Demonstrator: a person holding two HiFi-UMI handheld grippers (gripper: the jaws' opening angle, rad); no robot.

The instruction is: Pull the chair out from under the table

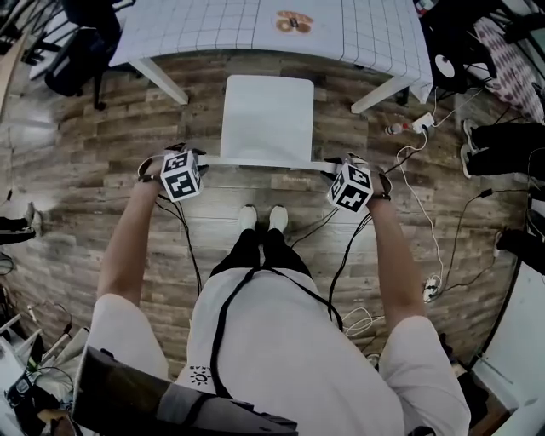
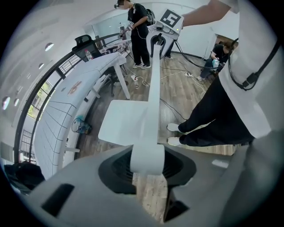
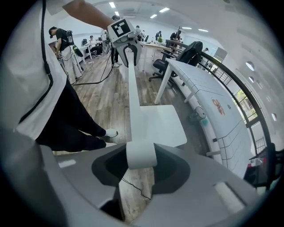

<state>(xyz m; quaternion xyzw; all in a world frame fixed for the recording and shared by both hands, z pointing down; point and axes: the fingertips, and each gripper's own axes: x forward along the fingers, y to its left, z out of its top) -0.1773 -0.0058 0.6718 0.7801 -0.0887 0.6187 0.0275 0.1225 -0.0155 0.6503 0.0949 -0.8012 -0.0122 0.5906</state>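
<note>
Both my grippers are clamped on the chair (image 1: pixel 266 119) right now. My left gripper (image 1: pixel 203 162) has its jaws partway closed, squeezing the 9 o'clock end of the white backrest rail (image 1: pixel 264 161). My right gripper (image 1: pixel 329 167) is doing the same on the 3 o'clock end. Nothing else in either one, just that rail. The chair sits dead ahead at 12 o'clock from my shoes (image 1: pixel 261 218), facing the table (image 1: pixel 213 25) further out at 12. It looks mostly clear of the tabletop edge, with its far end between the table legs (image 1: pixel 160 81). Cables (image 1: pixel 426 221) trail over the wood floor (image 1: pixel 85 170) around 3 o'clock.
</note>
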